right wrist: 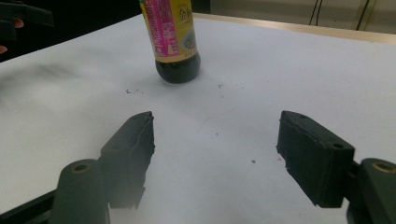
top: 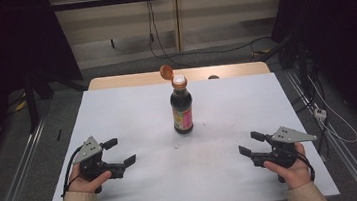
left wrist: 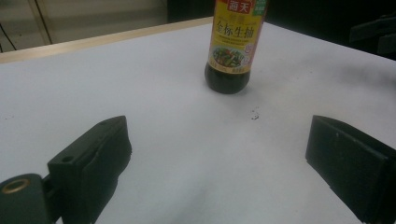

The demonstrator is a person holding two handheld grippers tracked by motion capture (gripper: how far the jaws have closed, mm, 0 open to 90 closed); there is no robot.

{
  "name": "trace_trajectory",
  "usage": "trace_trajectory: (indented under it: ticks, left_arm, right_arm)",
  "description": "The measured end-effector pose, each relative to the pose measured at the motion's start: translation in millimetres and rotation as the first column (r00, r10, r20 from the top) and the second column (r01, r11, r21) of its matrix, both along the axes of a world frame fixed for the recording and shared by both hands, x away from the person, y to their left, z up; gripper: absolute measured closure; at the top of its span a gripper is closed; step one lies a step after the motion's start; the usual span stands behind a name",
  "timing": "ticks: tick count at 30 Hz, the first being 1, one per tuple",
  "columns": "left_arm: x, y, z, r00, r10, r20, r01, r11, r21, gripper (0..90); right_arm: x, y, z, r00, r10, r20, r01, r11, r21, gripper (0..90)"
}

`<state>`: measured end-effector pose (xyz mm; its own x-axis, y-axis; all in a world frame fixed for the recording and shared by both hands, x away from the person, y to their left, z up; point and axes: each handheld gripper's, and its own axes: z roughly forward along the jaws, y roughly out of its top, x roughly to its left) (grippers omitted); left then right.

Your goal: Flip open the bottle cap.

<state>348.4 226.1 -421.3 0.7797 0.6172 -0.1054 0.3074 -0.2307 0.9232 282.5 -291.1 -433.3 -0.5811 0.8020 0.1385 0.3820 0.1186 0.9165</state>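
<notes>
A dark soy sauce bottle (top: 182, 107) with a yellow and pink label stands upright at the middle of the white table (top: 132, 110). Its orange flip cap (top: 166, 72) is hinged open above the white spout. My left gripper (top: 119, 152) rests low at the front left, open, nothing between its jaws, pointing toward the bottle (left wrist: 233, 42). At the front right my right gripper (top: 251, 143) is open too and holds nothing. It faces the bottle (right wrist: 173, 39) from the other side. Both grippers are well apart from the bottle.
A wooden strip (top: 114, 81) runs along the table's far edge. Small dark specks (left wrist: 254, 114) lie on the white surface near the bottle's base. Cables (top: 201, 53) trail over the floor behind the table, and metal rails (top: 18, 172) flank it.
</notes>
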Motion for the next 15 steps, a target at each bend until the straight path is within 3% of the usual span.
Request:
trace_trajectory:
  ticks: [15]
  left_arm:
    - [-2.8, 7.4, -4.1, 1.0000, 0.008, -0.004, -0.008, 1.0000, 0.000, 6.4]
  right_arm:
    - [-1.9, 0.5, -5.0, 1.0000, 0.004, 0.006, -0.004, 1.000, -0.010, 27.5]
